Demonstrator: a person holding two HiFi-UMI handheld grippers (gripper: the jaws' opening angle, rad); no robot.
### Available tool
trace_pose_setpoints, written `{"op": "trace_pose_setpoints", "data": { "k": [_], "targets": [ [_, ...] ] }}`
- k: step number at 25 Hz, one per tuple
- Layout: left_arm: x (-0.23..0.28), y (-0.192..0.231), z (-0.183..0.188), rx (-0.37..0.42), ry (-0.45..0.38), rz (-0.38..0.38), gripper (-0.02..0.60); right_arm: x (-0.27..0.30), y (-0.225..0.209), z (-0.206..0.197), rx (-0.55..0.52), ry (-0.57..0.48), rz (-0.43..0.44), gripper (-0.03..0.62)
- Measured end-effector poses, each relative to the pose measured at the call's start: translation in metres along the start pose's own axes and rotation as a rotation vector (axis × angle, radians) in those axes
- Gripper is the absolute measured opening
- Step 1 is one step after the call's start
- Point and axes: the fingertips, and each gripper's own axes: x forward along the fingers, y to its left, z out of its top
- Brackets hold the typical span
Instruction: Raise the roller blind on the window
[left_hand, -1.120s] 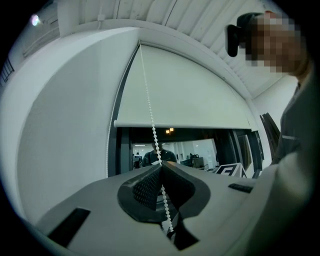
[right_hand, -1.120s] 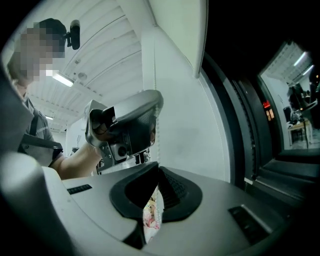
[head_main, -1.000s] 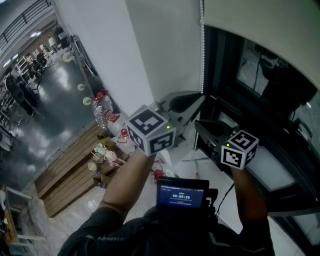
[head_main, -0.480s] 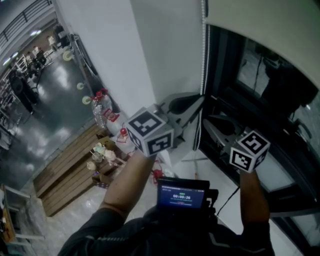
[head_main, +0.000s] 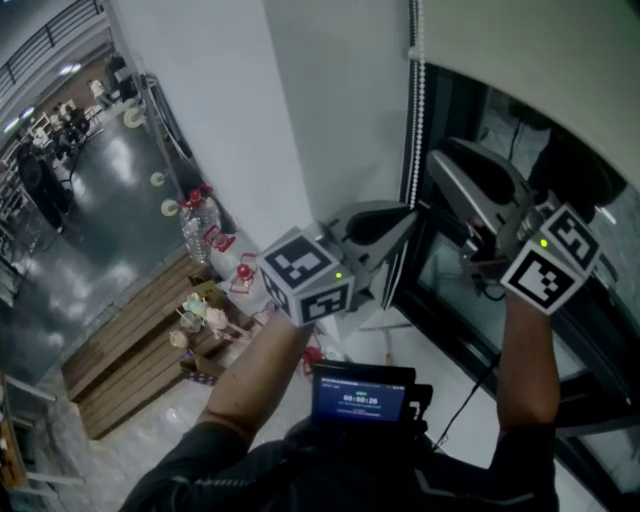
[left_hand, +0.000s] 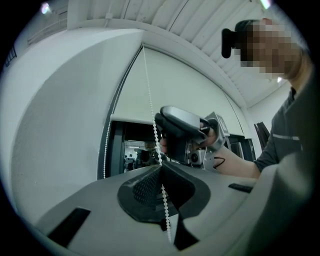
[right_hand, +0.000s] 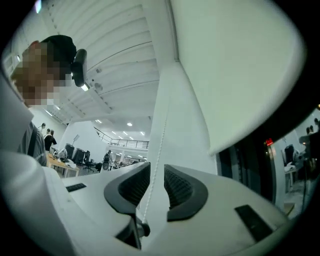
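The cream roller blind hangs partly down over the dark window. Its white bead chain drops along the frame's left side. My left gripper is shut on the bead chain, which runs straight down through the closed left gripper. My right gripper is raised higher beside the chain, and it shows as the right gripper above the left jaws. Its jaws are opening; the bead chain passes loosely between the right gripper pads without being pressed. The blind fills that view's upper right.
A white wall stands left of the window. A small screen device sits at the person's chest, with a cable trailing right. Far below on the floor lie wooden boards, bottles and small clutter.
My right gripper has left its low spot by the sill, climbed up along the chain and opened its jaws. The left gripper has stayed shut on the chain, almost in place.
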Motion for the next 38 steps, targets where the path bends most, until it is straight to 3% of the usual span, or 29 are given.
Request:
{"op": "trace_pose_setpoints", "data": {
  "k": [4,8,15,23,29,33,38],
  "targets": [
    [-0.002,-0.008,-0.001,0.01,-0.001,-0.021,0.002,0.023,0.006,0.007,-0.038,0.032,0.024,0.101],
    [-0.003,-0.007,-0.003,0.01,-0.001,-0.014,0.001,0.03,0.007,0.002,-0.003,0.036,0.039,0.018],
    [-0.004,-0.005,-0.007,-0.006,-0.004,-0.003,0.0,0.03,0.008,-0.003,0.028,0.022,0.045,0.014],
    [-0.003,-0.004,-0.052,-0.042,0.082,0.005,0.0,0.02,0.001,-0.043,0.07,0.065,0.019,0.012],
    [-0.004,-0.006,-0.082,-0.072,0.133,0.003,0.0,0.014,0.011,-0.07,0.024,0.105,-0.006,0.012],
    [-0.007,-0.005,-0.109,-0.096,0.177,0.004,0.0,0.011,0.008,-0.098,0.066,0.142,-0.011,0.012],
    [-0.019,0.001,-0.116,-0.1,0.172,0.041,-0.002,0.011,0.013,-0.106,0.097,0.138,-0.013,0.012]
  ]
}}
